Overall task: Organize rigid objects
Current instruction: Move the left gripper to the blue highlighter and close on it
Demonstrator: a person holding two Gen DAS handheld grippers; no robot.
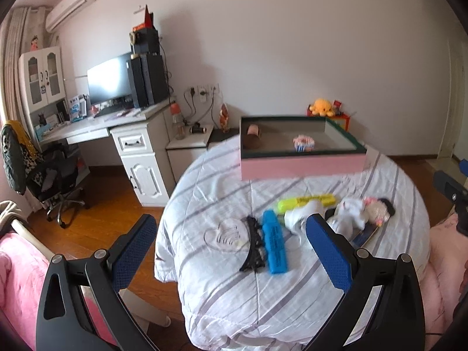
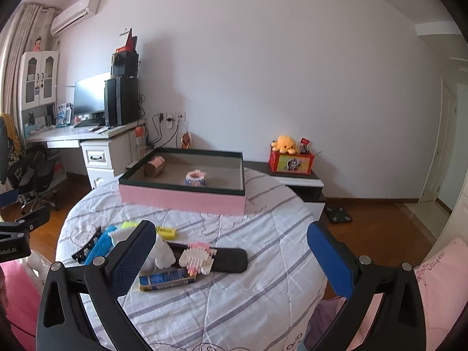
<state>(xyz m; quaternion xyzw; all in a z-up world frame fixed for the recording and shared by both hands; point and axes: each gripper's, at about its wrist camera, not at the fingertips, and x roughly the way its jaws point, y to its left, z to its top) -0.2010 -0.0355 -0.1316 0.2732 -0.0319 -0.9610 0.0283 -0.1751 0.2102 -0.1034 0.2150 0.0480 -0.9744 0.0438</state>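
A pink box (image 1: pixel 301 165) (image 2: pixel 181 197) with a dark rim stands at the far end of the striped quilt; a brown cylinder (image 1: pixel 253 137) (image 2: pixel 154 166) and a small block model (image 1: pixel 304 143) (image 2: pixel 196 177) lie in it. In front lie a blue highlighter (image 1: pixel 273 241) (image 2: pixel 101 244), a yellow highlighter (image 1: pixel 307 201) (image 2: pixel 166 231), a black hair clip (image 1: pixel 254 245) (image 2: pixel 86 248), a white sock (image 1: pixel 304 215) (image 2: pixel 162 251), a block figure (image 2: pixel 196 259) on a black case (image 2: pixel 231 259), and a blue booklet (image 2: pixel 166 280). My left gripper (image 1: pixel 231 234) and right gripper (image 2: pixel 231 241) are open and empty, above the near items.
A white desk (image 1: pixel 96 125) with a monitor and an office chair (image 1: pixel 44 169) stand at the left. A low cabinet bears a red box (image 2: pixel 291 162) with an orange plush. Wooden floor (image 1: pixel 96 213) surrounds the quilt. Pink bedding (image 2: pixel 438 278) lies at the right.
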